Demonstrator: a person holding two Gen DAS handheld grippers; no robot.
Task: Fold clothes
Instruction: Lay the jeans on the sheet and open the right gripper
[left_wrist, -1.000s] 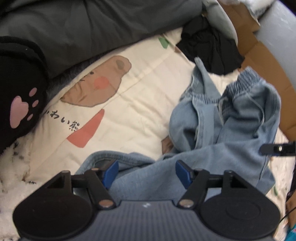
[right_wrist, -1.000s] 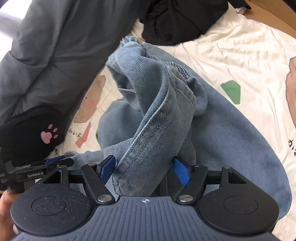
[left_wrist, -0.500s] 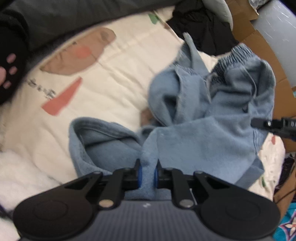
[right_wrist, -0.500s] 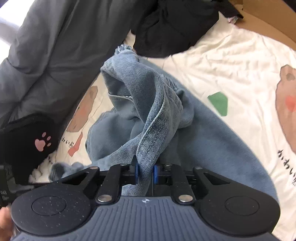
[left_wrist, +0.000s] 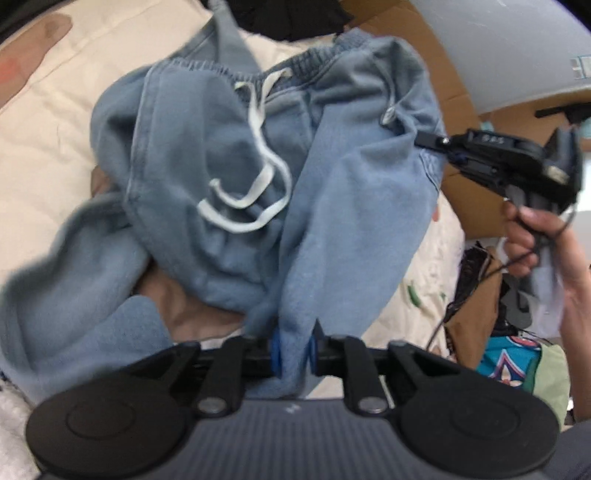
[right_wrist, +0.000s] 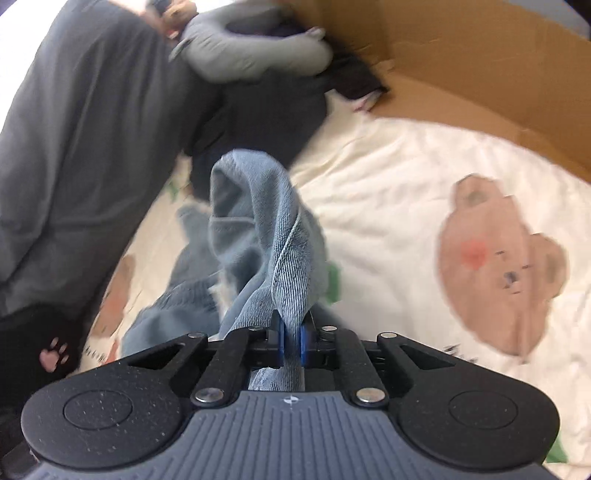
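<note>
A pair of light blue trousers (left_wrist: 221, 147) with an elastic waistband and a white drawstring (left_wrist: 266, 158) lies bunched on the bed. My left gripper (left_wrist: 293, 354) has a thick fold of the fabric between its blue pads; its jaws are opening slightly while still pressing on the cloth. My right gripper (right_wrist: 291, 339) is shut on a thin denim edge of the same trousers (right_wrist: 258, 221), which rise in a ridge from it. In the left wrist view the right gripper (left_wrist: 424, 139) pinches the garment's right side, held by a person's hand (left_wrist: 532, 236).
A cream bedspread (right_wrist: 406, 177) with bear prints lies under the trousers. A grey duvet (right_wrist: 74, 129) lies at the left, dark clothes (right_wrist: 273, 110) behind. A cardboard wall (right_wrist: 461, 55) bounds the far right. A black cushion with a pink paw (right_wrist: 48, 343) sits low left.
Both grippers went from open to closed on the trousers. Both then moved sideways, pulling the garment up and spreading it between them, so its waistband and drawstring now show.
</note>
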